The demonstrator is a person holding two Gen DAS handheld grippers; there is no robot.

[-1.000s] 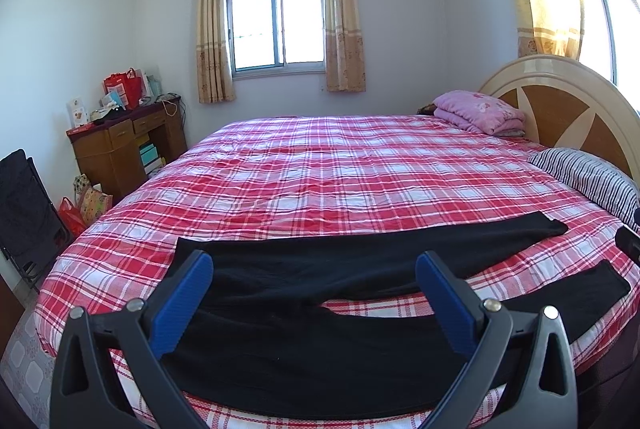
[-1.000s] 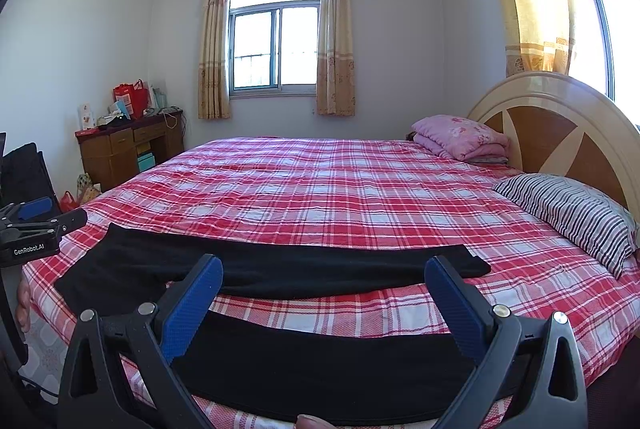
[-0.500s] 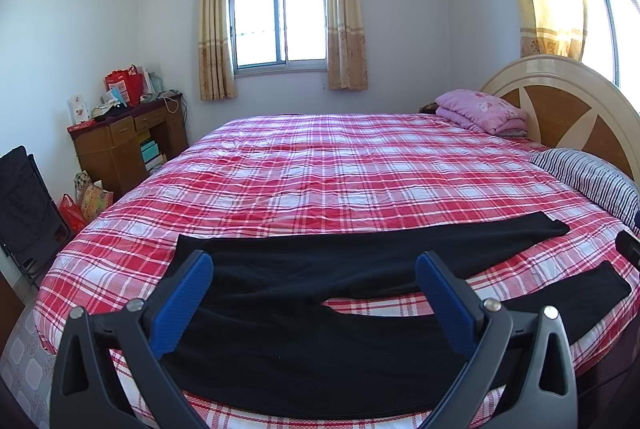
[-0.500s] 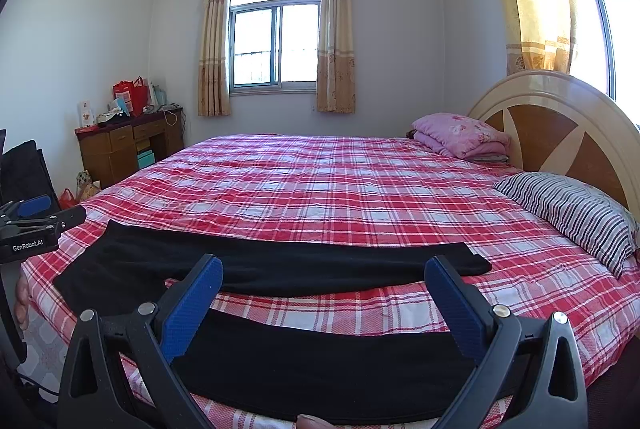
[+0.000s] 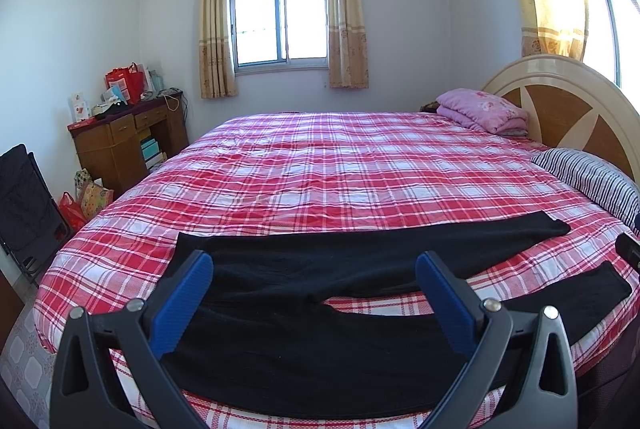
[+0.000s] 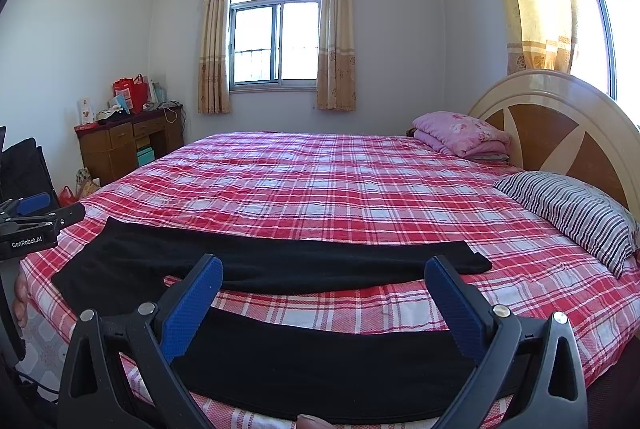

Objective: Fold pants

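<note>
Both left tongs (image 5: 312, 293) and right tongs (image 6: 323, 295) are held released above the flat black pants (image 5: 320, 309) on the bed (image 5: 360, 169); the near leg's waist and cuff should be pinched together, then laid squarely over the far leg.

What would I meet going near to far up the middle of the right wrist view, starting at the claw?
Right claw, near leg of the black pants, strip of plaid bedspread, far leg, open bedspread, window.
</note>
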